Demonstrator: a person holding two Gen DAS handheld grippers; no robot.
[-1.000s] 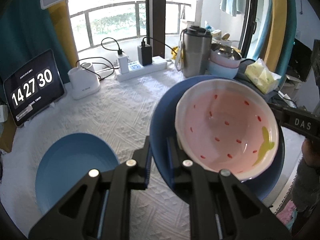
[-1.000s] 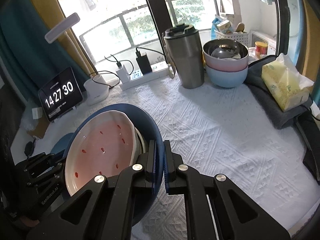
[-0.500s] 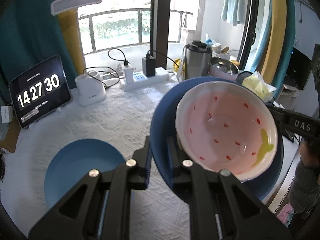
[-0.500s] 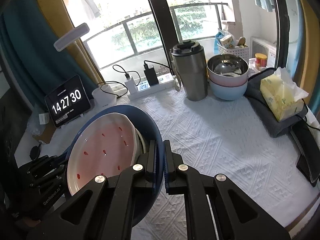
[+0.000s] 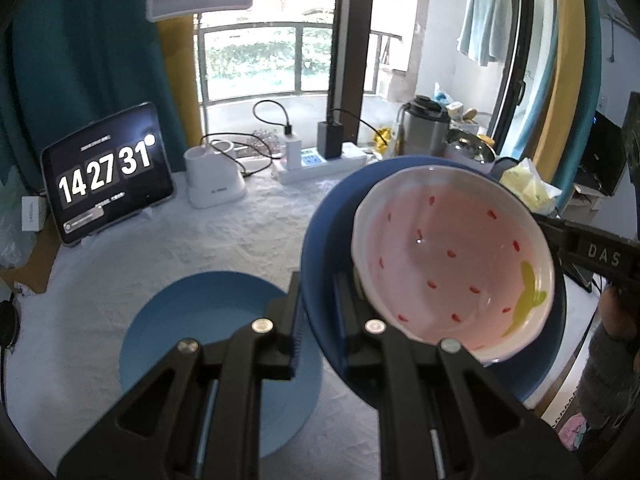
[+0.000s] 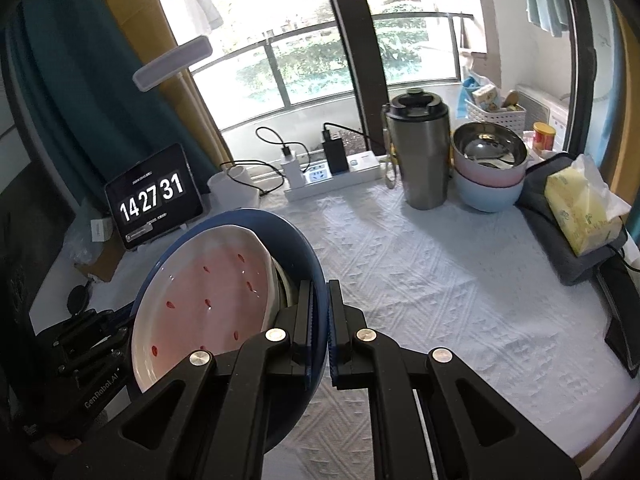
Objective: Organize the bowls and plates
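A dark blue plate (image 5: 320, 240) is held above the bench (image 6: 440, 280) between the two grippers. Its left rim is clamped in the left gripper (image 5: 318, 312), and its right rim is clamped in the right gripper (image 6: 319, 328). Both grippers are closed almost fully, with only the thin rim between the pads. Inside this plate a pink strawberry bowl (image 5: 452, 264) is carried, tilted, and the edge of a white dish (image 6: 280, 276) is seen under it. One light blue plate (image 5: 208, 336) lies flat on the bench, below and to the left of the left gripper. At the far side, three bowls (image 6: 490, 178) are stacked beside one steel tumbler (image 6: 420, 156).
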